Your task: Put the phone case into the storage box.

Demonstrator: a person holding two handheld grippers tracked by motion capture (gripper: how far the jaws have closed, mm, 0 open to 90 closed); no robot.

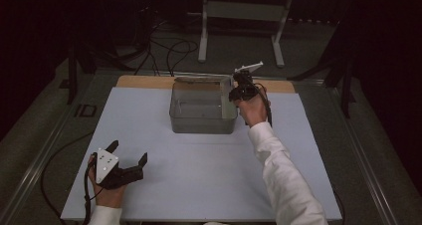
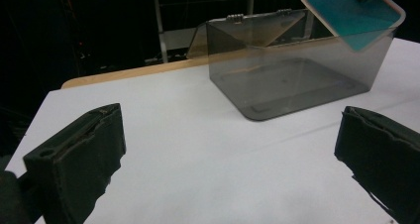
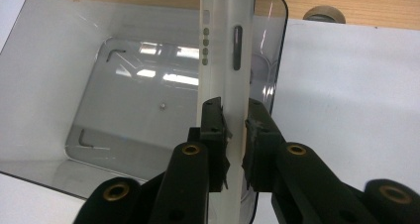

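From the high view, your right gripper (image 1: 238, 91) hangs at the right rim of the clear box (image 1: 201, 123), while your left gripper (image 1: 128, 158) rests well off, jaws spread wide.

The left gripper view adds colour — the held thing is a teal-faced phone case (image 2: 354, 17), tilted over the box's corner.

The right gripper view shows your jaws clamped on the case's pale edge (image 3: 227, 60), box floor beyond. Judging by this, you're placing it — lower, then release.

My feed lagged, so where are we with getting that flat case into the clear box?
Done: the right gripper is shut on the flat case, lifted to the clear box, whose lid is open. In hand: the flat case hangs over the right rim. Left: lower and release. The left gripper rests open on the table.
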